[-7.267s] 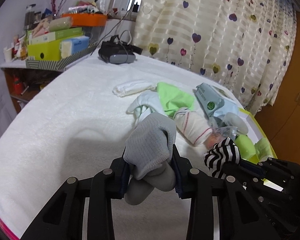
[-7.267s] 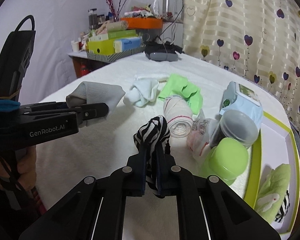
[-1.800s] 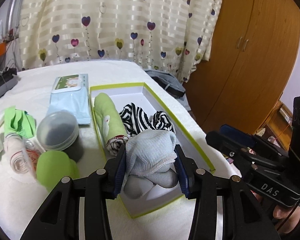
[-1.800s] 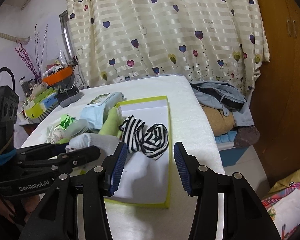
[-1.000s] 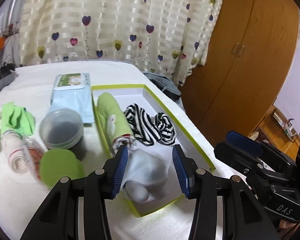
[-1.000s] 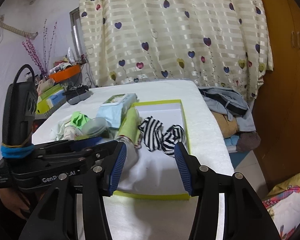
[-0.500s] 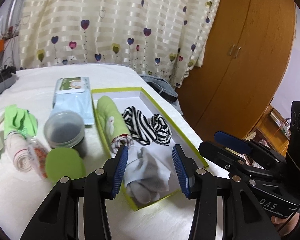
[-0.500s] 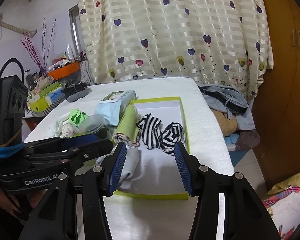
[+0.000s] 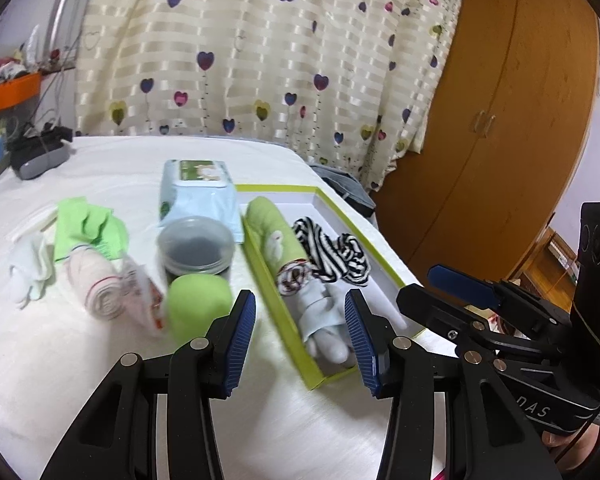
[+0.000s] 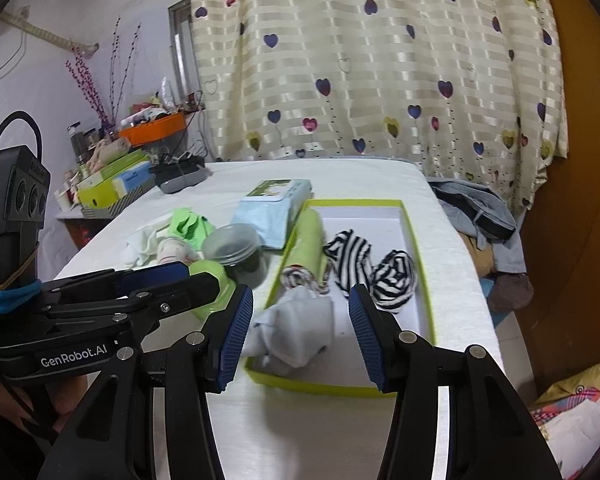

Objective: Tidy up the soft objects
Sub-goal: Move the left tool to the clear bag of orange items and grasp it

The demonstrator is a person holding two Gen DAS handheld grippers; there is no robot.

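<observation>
Heart-print striped curtains hang behind a bed with a nubby white terry cover (image 9: 80, 360). On it sits a shallow lime-edged rectangular cardboard box (image 10: 418, 248) holding a limp grey knit sock (image 10: 296, 334) at its near end, a rolled green cloth (image 9: 270, 226) and a crumpled black-and-white striped sock (image 10: 394, 274). Both the left gripper (image 9: 300, 338) and right gripper (image 10: 298, 334) hover with ribbed blue pads spread, grasping nothing.
</observation>
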